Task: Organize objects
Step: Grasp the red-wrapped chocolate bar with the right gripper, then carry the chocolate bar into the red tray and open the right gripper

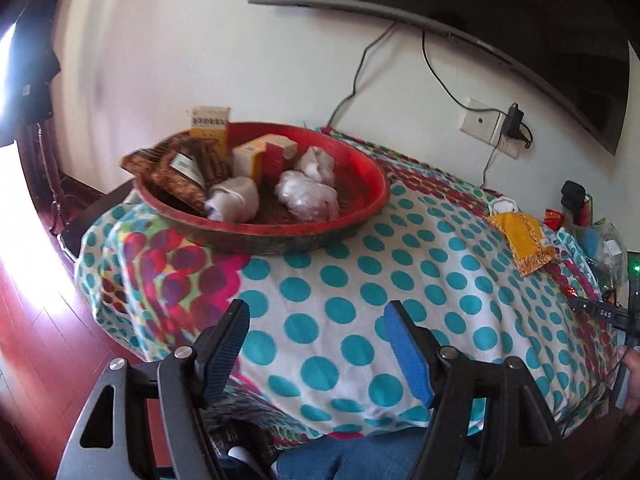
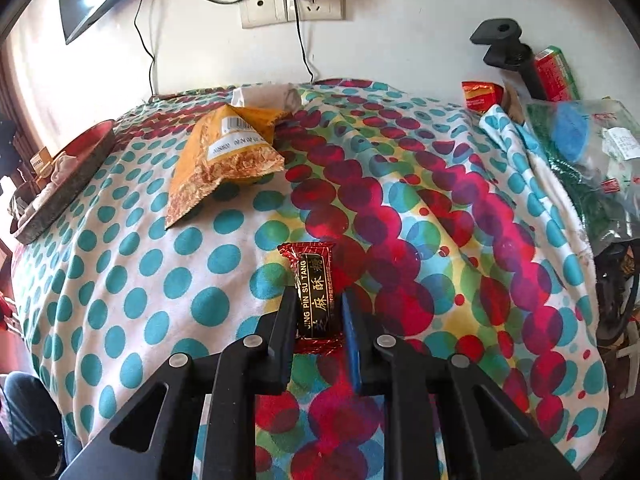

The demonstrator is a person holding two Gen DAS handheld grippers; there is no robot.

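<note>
The right gripper (image 2: 318, 304) grasps a red-and-black candy bar (image 2: 314, 300) lengthwise between its two fingers, the wrapper pinched on both sides just above the polka-dot tablecloth (image 2: 120, 280), near the table's front edge. Beyond it, toward the back edge, an orange snack bag (image 2: 224, 156) lies flat on the cloth, with a white crumpled packet (image 2: 268, 96) just behind it against the wall. At the table's right edge sit a small red packet (image 2: 480, 96), a black stand (image 2: 508, 48) and a clear plastic bag with blue and green contents (image 2: 580, 136).

The left gripper (image 1: 316, 340) hangs released above the front edge, its fingers spread wide with nothing between them. Toward the back left corner rests a red round tray (image 1: 360, 208) holding small boxes (image 1: 256, 156), brown snack packets (image 1: 188, 164) and white wrapped bundles (image 1: 308, 196). The orange bag also shows near the right edge from this view.
</note>
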